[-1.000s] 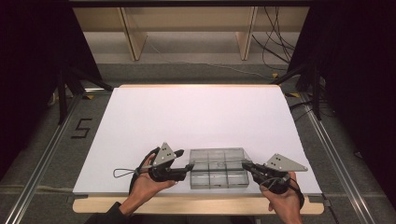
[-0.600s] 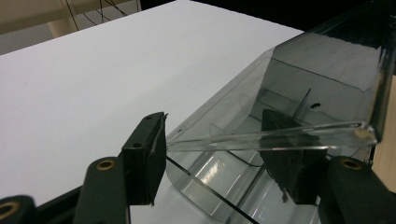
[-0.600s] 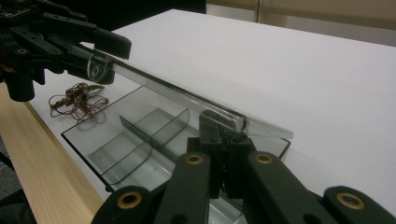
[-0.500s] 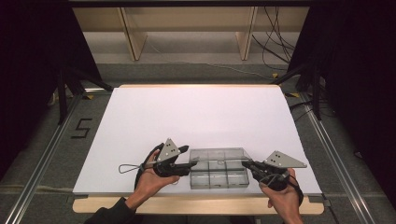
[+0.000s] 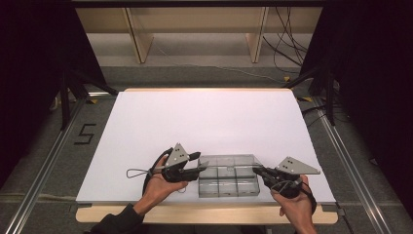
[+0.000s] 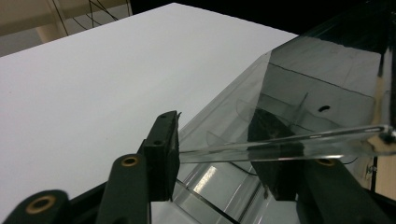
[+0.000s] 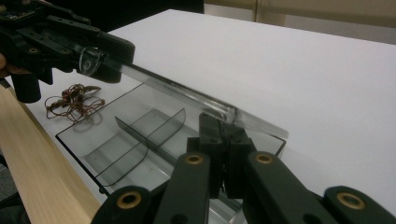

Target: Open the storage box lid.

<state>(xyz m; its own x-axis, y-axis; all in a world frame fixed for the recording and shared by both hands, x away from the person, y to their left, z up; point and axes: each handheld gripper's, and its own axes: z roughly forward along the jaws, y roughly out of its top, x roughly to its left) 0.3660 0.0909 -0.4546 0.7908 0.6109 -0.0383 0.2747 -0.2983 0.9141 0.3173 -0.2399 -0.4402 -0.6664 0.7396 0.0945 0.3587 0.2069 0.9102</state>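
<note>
A clear plastic box with inner dividers sits on the white table near its front edge, between the 2 hands, its lid partly raised. The left gripper comes in level from the box's left end, hand cupped under it, forearm slanting in from the bottom; its jaws have just been closing, with the lid's edge between them. The right gripper lies low and level at the box's right end, jaws clamped on the wall there, wrist straight behind it
</note>
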